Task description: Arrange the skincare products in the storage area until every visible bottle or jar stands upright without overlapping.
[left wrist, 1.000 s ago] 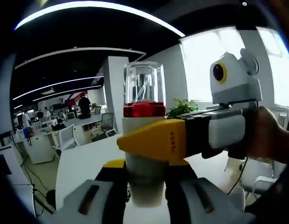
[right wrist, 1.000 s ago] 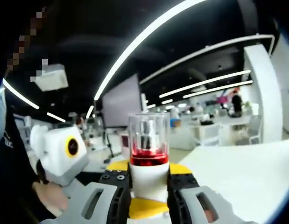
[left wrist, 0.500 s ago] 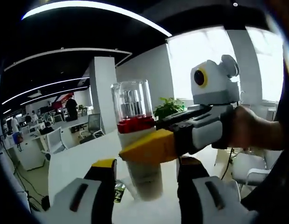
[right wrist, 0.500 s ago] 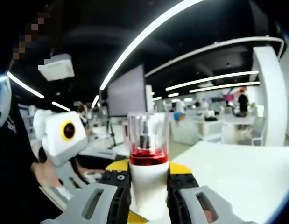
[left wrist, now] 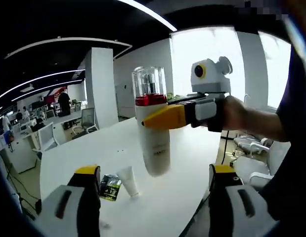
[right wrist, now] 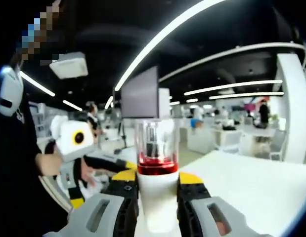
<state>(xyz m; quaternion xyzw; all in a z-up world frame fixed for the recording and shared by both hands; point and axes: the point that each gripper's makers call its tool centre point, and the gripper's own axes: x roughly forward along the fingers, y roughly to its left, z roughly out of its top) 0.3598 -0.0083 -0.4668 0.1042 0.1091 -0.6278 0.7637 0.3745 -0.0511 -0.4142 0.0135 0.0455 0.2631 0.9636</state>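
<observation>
We see the right gripper [right wrist: 157,217], its yellow-tipped jaws pinching a white pump bottle [right wrist: 156,190] with a red collar and clear cap, holding it in the air above a white table [left wrist: 167,197]. The left gripper [left wrist: 155,205] hangs nearby with jaws spread wide, gripping nothing. A white tube [left wrist: 128,180] and a small dark packet [left wrist: 111,187] lie on the table beneath the bottle.

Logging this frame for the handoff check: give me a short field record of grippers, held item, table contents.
left gripper: open, jaws wide apart, holding nothing
right gripper: shut on the bottle, held above the table
bottle: white body, red band, clear cap, near upright
white table: small white tube lying beside a dark packet
</observation>
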